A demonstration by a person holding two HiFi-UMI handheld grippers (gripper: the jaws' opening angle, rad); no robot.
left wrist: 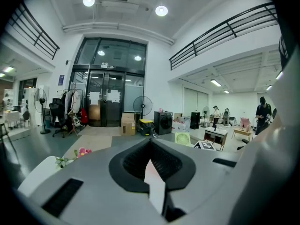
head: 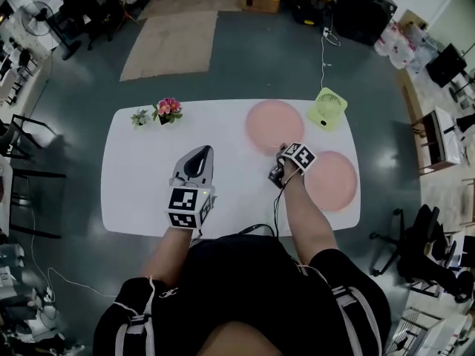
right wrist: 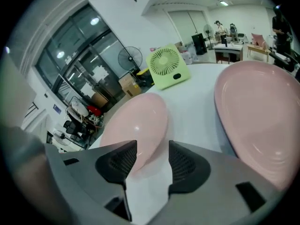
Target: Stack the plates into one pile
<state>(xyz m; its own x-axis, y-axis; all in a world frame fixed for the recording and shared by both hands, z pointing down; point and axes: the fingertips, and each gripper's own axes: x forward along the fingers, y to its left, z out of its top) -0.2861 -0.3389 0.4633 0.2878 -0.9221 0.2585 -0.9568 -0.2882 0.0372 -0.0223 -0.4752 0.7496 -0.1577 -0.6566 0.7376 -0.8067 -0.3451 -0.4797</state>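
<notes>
Two pink plates lie apart on the white table (head: 148,191): one at the back (head: 273,124), one at the right (head: 332,181). My right gripper (head: 283,156) hangs just above the table between them, tilted down, at the back plate's near rim. In the right gripper view its jaws (right wrist: 152,156) stand open with only bare table between them. The back plate (right wrist: 136,125) lies just past the left pad (right wrist: 117,161), and the other plate (right wrist: 262,121) spreads to the right. My left gripper (head: 199,160) hovers over the table's middle, shut and holding nothing (left wrist: 150,146).
A green desk fan (head: 327,107) stands at the table's back right corner, behind the plates (right wrist: 168,67). A pot of pink flowers (head: 168,110) and a small plant (head: 140,117) sit at the back left. A cable hangs over the table's near edge.
</notes>
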